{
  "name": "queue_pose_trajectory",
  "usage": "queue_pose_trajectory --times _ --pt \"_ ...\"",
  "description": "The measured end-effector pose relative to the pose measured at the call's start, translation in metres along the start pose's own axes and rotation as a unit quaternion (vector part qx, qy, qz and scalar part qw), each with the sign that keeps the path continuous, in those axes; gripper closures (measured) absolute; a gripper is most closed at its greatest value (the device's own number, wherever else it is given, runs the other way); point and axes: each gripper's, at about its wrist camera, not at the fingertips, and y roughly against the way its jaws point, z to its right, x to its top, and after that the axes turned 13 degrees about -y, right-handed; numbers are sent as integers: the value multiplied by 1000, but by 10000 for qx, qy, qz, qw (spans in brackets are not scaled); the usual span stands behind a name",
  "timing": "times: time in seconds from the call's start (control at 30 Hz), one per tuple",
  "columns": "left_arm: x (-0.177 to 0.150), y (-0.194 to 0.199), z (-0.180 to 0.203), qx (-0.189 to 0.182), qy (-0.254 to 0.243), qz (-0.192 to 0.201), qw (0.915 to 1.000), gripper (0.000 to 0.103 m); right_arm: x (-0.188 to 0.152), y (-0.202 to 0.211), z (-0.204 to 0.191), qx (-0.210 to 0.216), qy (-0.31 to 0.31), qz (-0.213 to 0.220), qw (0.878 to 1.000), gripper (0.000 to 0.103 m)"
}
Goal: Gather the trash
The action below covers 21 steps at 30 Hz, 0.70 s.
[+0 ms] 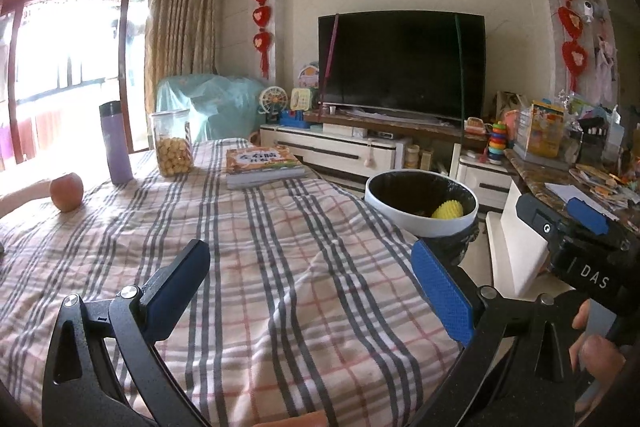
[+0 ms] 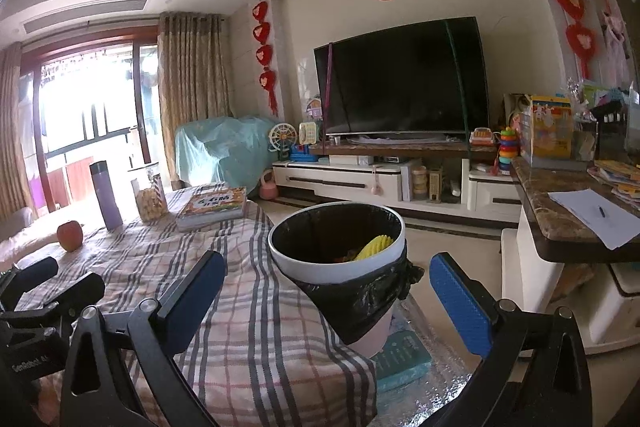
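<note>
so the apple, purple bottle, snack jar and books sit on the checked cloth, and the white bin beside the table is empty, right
Not empty: the right wrist view shows a yellow ridged piece and darker scraps inside the white bin. The apple, purple bottle, snack jar and books do sit on the checked cloth.

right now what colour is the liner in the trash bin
Black, under a white rim; the trash bin liner shows best in the right wrist view.

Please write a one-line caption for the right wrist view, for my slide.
Open right tongs face a black-lined trash bin holding yellow foam netting, beside the plaid-covered table.
</note>
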Motion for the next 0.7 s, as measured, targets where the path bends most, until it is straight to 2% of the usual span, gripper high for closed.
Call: queue_pose_trajectory --times 0.7 --pt "-3 4 -5 78 71 13 9999 0 -5 0 -5 53 73 -83 9999 0"
